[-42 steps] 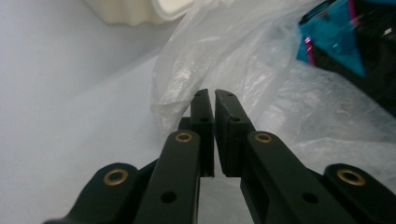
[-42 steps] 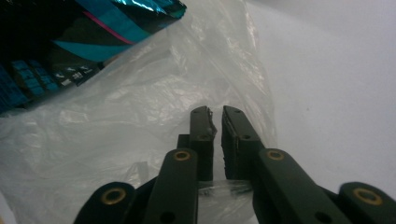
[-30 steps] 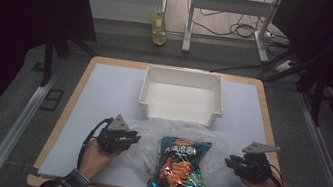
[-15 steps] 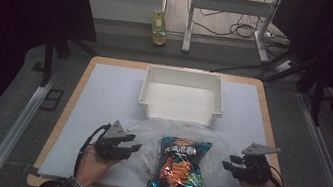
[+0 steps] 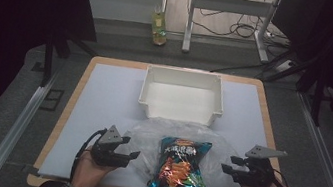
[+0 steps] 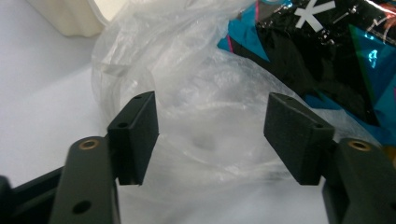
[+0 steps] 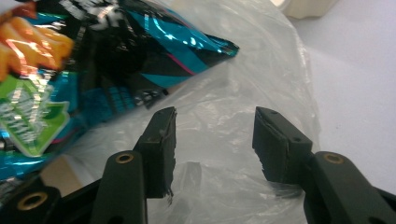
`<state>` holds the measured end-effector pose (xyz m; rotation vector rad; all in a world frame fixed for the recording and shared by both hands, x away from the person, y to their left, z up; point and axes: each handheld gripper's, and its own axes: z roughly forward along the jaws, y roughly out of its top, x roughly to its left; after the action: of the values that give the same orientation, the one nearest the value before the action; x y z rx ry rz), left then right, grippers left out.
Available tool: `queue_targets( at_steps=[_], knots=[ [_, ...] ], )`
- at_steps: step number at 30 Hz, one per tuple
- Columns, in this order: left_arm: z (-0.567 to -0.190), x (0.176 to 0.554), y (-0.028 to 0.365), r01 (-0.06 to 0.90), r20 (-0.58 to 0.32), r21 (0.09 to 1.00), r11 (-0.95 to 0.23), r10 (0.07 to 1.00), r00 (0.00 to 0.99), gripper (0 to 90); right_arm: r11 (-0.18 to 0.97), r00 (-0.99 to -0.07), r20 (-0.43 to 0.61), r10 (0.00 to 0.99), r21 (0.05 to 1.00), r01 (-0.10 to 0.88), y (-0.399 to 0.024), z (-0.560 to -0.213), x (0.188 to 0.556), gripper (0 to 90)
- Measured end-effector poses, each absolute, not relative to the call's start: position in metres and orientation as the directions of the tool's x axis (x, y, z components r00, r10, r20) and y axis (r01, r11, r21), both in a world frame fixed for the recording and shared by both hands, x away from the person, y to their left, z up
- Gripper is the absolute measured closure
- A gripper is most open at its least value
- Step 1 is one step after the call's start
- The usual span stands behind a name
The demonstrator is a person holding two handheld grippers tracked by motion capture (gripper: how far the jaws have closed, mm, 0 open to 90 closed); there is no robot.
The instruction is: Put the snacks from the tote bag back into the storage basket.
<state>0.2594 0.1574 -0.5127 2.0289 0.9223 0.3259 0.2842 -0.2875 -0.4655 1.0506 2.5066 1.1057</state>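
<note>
The left gripper stood with its jaws apart, having just been opening; in the left gripper view its pads framed the crumpled clear bag without pressing it. The right gripper had also just been opening, jaws parted over the bag's other edge (a fold of film lay between the pads, not pinched). Both grippers lay low at the near edge of the table, one on each side of the bag, held by the person's hands. On the bag, between the grippers, lay the chip packet, blue and black with orange print, flat, its top toward the far side. Beyond the bag's far edge, just touching it as far as could be seen, sat the white bin.
</note>
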Motion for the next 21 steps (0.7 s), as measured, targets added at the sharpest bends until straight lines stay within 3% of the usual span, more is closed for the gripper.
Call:
queue_targets(
  at_steps=[8,21],
  knots=[
    [-0.515,0.255,0.159,0.481,-0.114,0.807,-0.342,0.709,0.696,22.5,0.479,-0.74,0.098,0.665,0.705,0.524,-0.283,-0.453,0.271,44.8],
    [-0.516,0.255,0.154,0.47,-0.095,0.801,-0.371,0.696,0.711,20.5,0.505,-0.781,0.112,0.614,0.704,0.498,-0.261,-0.447,0.275,36.2]
  ],
)
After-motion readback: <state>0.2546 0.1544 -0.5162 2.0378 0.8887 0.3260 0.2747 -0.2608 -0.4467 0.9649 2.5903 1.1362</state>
